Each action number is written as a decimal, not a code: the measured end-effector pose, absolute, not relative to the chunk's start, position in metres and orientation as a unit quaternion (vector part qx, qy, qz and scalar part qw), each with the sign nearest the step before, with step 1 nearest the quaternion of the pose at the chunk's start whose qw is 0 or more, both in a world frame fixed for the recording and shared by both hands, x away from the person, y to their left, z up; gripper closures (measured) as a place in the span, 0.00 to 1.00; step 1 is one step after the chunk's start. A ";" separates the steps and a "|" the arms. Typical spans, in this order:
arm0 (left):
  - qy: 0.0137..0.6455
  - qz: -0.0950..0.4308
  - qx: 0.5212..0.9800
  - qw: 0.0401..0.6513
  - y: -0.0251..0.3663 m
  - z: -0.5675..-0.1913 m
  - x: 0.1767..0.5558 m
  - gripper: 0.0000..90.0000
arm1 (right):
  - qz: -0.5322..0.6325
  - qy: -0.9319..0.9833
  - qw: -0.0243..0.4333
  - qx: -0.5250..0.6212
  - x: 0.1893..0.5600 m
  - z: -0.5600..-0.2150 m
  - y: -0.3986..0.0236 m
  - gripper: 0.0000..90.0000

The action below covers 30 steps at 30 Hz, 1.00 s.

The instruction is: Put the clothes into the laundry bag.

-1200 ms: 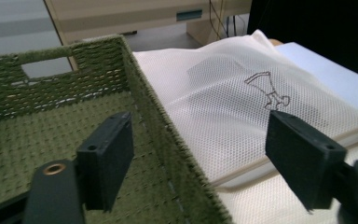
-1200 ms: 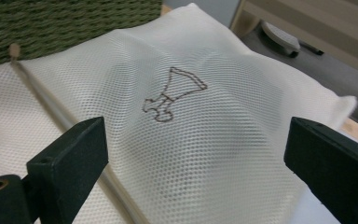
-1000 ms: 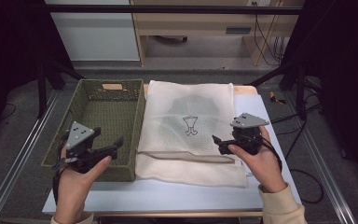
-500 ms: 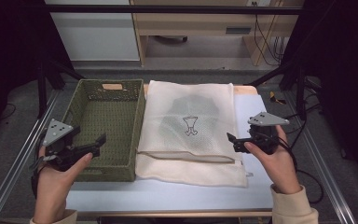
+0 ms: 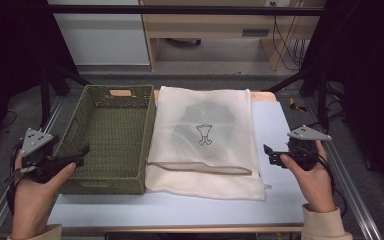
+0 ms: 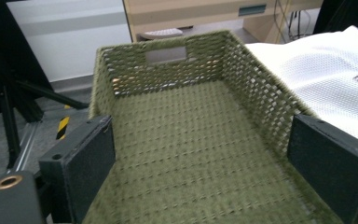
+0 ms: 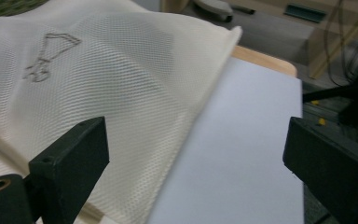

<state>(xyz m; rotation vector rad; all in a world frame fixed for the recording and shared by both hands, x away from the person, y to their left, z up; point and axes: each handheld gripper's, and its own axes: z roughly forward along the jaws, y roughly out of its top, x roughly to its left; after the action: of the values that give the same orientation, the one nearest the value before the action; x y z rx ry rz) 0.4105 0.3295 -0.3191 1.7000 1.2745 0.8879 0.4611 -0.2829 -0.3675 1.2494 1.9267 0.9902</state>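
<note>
Both tongs stand open and hold nothing. Left tongs [image 5: 77, 152], in the person's left hand [image 5: 35, 192], hang at the near left corner of the olive-green woven rectangular basket [image 5: 111, 175]; their jaws have just been opening, and the left gripper view shows only the empty basket floor [image 6: 186, 154] between them. Right tongs [image 5: 271, 155], in the right hand [image 5: 312, 182], sit over the bare white table [image 5: 280, 200] to the right of the cream mesh laundry bag [image 5: 205, 135], with the jaws pointing towards it. In the right gripper view the jaws stand wide apart, with the bag's right edge [image 7: 177, 116] and the white table surface between them, neither touched.

The bag lies flat on the table just right of the basket, its left edge touching or nearly touching the basket wall. It bears a small grey line drawing [image 5: 204, 135], and a darker shape inside suggests some contents, though the mesh hides what it is. Its near part looks folded or open along a zip line.

I judge that this is the pause between steps: both hands are clear of the bag and nothing is gripped. If the bag is bound for the basket, the next move calls for each tongs to come in at an edge, pinch a thin layer of mesh without sliding off it, and lift evenly so that the contents do not shift.
</note>
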 end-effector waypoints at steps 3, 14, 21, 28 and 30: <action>0.509 0.354 0.676 0.398 0.338 -0.325 0.411 0.09 | 0.372 0.720 0.316 0.493 0.460 -0.376 -0.292 0.08; 0.537 0.345 0.665 0.388 0.363 -0.341 0.413 0.06 | 0.349 0.728 0.293 0.512 0.456 -0.408 -0.299 0.07; 0.551 0.346 0.655 0.385 0.377 -0.352 0.413 0.06 | 0.341 0.735 0.287 0.510 0.452 -0.426 -0.297 0.07; 0.551 0.343 0.661 0.378 0.381 -0.361 0.415 0.06 | 0.324 0.757 0.287 0.489 0.446 -0.442 -0.295 0.06; 0.550 0.344 0.664 0.374 0.382 -0.362 0.416 0.06 | 0.313 0.760 0.290 0.490 0.444 -0.445 -0.296 0.06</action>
<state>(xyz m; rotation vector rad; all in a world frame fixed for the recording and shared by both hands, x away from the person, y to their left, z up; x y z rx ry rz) 0.4159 0.3824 -0.3621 1.6993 1.4073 0.8800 0.4442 -0.2958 -0.4452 1.3067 2.0292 0.8353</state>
